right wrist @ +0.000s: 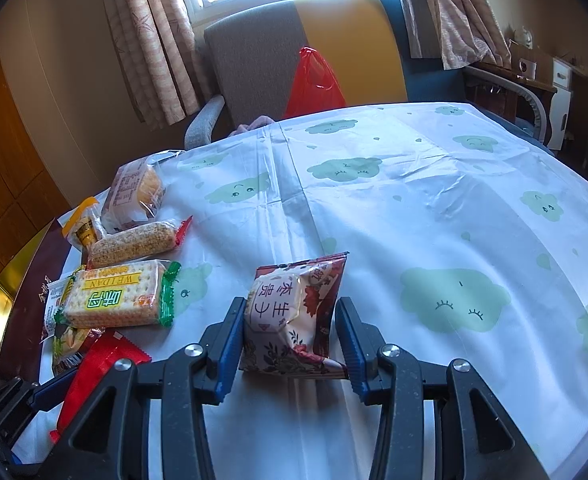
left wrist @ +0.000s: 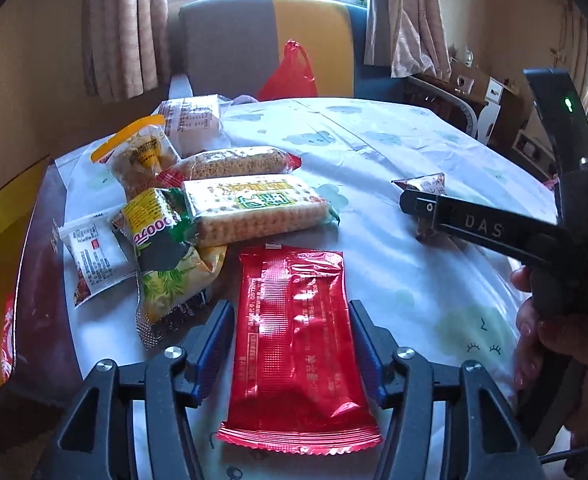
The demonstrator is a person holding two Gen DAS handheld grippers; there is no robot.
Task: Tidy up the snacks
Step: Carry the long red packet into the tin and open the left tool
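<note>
Cloud-printed cloth covers your bench (right wrist: pixel 433 208), with the sorted snacks heaped at its left edge. Your left tongs (left wrist: pixel 292 344) stand wide, pads clear of the red packet (left wrist: pixel 294 344) lying flat between them; its long axis runs straight away from you, along the fingers. Your right tongs (right wrist: pixel 290 332) sit well apart to the right, pinching a floral pouch (right wrist: pixel 294 320) by its sides. To me, the left hand looks done; the pouch must travel leftward to the heap.
</note>
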